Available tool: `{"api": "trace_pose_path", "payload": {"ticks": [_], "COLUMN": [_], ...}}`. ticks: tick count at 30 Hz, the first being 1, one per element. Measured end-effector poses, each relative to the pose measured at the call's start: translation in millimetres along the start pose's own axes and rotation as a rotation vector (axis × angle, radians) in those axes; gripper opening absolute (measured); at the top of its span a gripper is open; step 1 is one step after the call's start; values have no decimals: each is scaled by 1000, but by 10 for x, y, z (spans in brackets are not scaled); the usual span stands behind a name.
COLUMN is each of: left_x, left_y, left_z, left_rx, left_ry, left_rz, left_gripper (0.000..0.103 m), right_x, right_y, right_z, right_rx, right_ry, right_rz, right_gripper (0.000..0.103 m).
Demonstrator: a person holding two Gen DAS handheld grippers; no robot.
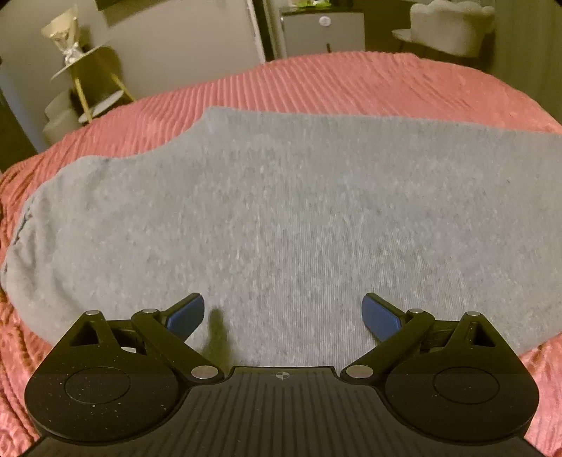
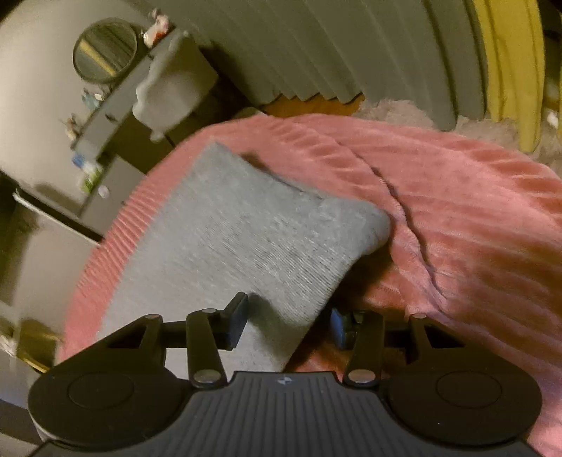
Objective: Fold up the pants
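In the left wrist view, the grey pants (image 1: 281, 218) are seen spread flat across a pink ribbed blanket (image 1: 333, 84), filling most of the frame from the left edge to the right. A rounded end of the fabric lies at the left, with a small dark mark near its edge. The left gripper (image 1: 282, 314) is held above the near part of the pants, its jaws spread wide and nothing between them; the blue pads (image 1: 186, 316) are clear of the cloth. A thin shadow is cast on the fabric just inside the left finger. Beyond the bed, a gold side table (image 1: 87, 81) with a lamp on it is seen at the upper left, and a pale chair (image 1: 453, 28) at the upper right.

In the right wrist view, the picture is tilted and somewhat blurred. A folded end of the pants (image 2: 246, 242) is seen running up and away from the right gripper (image 2: 288, 321), with a rounded corner resting on the blanket (image 2: 456, 197). The jaws are set at a middling width, and the near edge of the pants lies between them. Whether the pads press on the cloth cannot be told. A round mirror (image 2: 104, 51) is seen at the upper left, and grey pleated curtains (image 2: 316, 49) along the top.
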State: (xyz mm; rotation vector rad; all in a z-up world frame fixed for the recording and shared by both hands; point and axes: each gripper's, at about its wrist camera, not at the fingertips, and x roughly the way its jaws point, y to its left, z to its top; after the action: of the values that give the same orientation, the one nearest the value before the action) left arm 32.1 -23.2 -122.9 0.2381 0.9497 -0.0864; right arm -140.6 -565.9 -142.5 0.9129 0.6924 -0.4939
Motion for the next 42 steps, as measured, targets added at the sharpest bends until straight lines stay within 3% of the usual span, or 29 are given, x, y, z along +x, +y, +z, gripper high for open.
{"api": "trace_pose_path", "payload": {"ticks": [2, 6, 9, 16, 18, 20, 23, 28, 32, 35, 39, 42], "left_x": [-1, 12, 39, 54, 61, 66, 74, 94, 94, 76, -44, -194], "left_y": [-19, -25, -8, -7, -14, -11, 1, 11, 21, 40, 106, 228], "left_z": [-1, -6, 8, 9, 14, 15, 14, 28, 34, 38, 46, 63], "left_rx": [9, 6, -8, -19, -17, -16, -20, -34, -40, -43, -45, -63], "left_ry": [-1, 7, 21, 31, 31, 29, 29, 39, 41, 44, 3, -47], "left_rz": [4, 4, -2, -4, -2, -2, -8, -16, -19, -18, 37, 64], "left_gripper": [99, 100, 100, 100, 100, 100, 100, 100, 100, 100, 100, 100], "right_x": [26, -44, 88, 212, 214, 213, 200, 86, 281, 286, 85, -141], "right_y": [53, 92, 17, -108, -72, -35, -14, -51, -174, -198, -28, 406], "right_z": [6, -1, 7, 3, 49, 65, 27, 24, 37, 52, 122, 143], "right_rx": [-20, -46, -27, 28, 44, 36, -5, 12, 79, 105, 75, -60], "right_ry": [-9, -89, -60, -58, -38, -46, -64, -112, -31, -29, -76, -149], "right_rz": [10, 115, 116, 191, 171, 141, 116, 184, 153, 170, 168, 177], "right_gripper": [49, 49, 49, 65, 61, 31, 16, 13, 14, 11, 9, 9]}}
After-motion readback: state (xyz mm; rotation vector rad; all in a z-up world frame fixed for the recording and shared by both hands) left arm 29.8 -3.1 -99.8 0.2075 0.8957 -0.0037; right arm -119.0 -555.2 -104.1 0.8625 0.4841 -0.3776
